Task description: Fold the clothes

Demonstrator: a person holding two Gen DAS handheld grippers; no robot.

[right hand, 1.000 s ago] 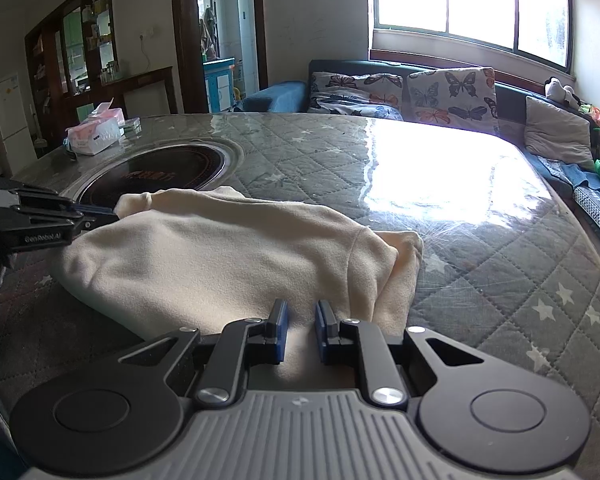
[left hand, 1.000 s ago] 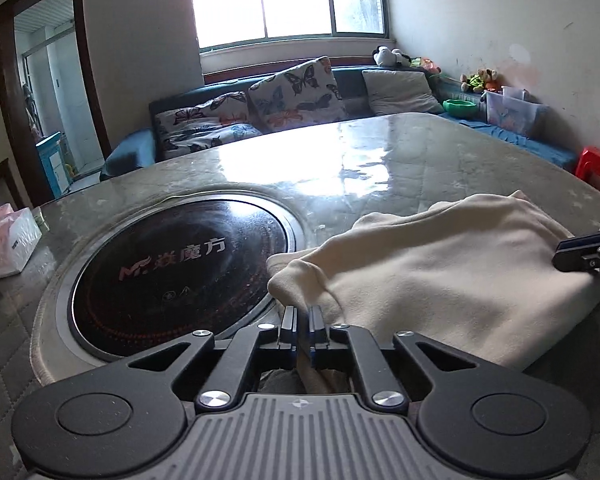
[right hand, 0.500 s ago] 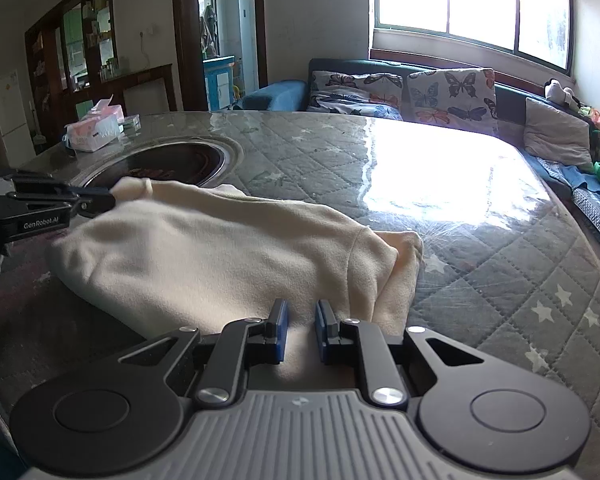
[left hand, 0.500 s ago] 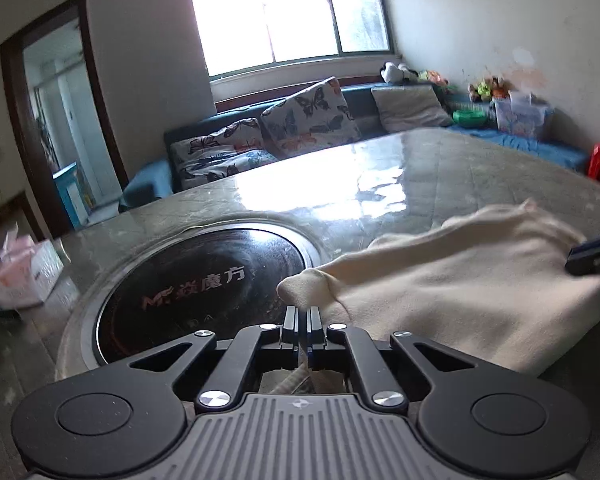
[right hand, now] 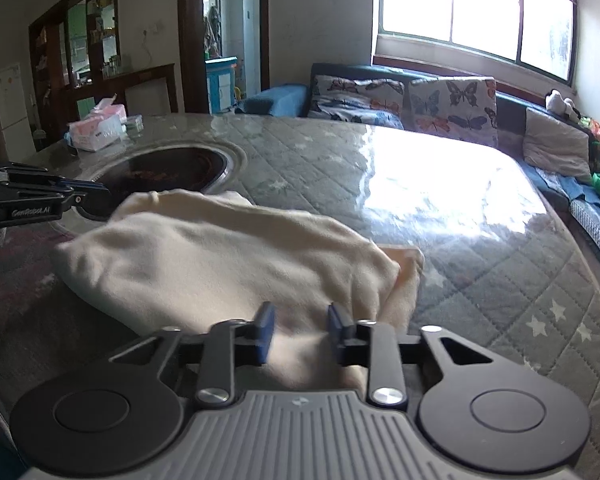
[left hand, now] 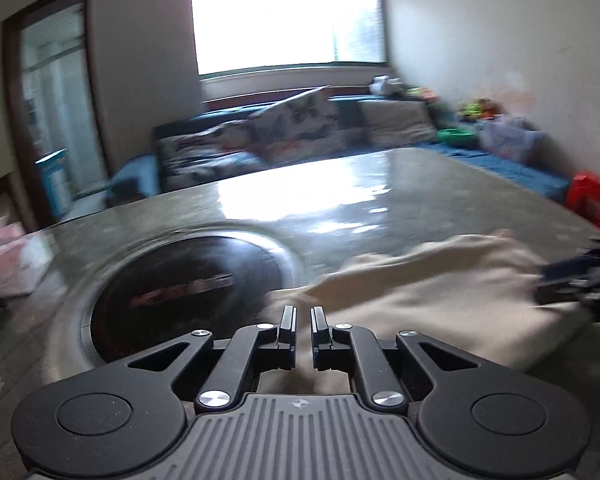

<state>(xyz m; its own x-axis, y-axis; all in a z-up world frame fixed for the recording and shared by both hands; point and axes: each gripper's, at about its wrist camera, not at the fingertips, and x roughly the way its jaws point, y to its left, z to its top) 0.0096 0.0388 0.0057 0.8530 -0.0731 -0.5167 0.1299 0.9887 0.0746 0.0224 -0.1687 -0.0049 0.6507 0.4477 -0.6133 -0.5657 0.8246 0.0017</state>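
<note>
Right wrist view: both tools (left [right hand: 100, 196], right [right hand: 298, 328]) parted at the cream garment's [right hand: 220, 256] edges, bare table [right hand: 460, 208] beyond.

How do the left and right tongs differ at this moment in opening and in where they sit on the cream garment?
The left tongs show only a narrow gap; the right tongs stand much wider. The left tongs sit at the cream garment end beside the round black hob; the right tongs sit at the opposite end, with cloth lying between their fingers. Both are open, neither clamping the cloth.
</note>
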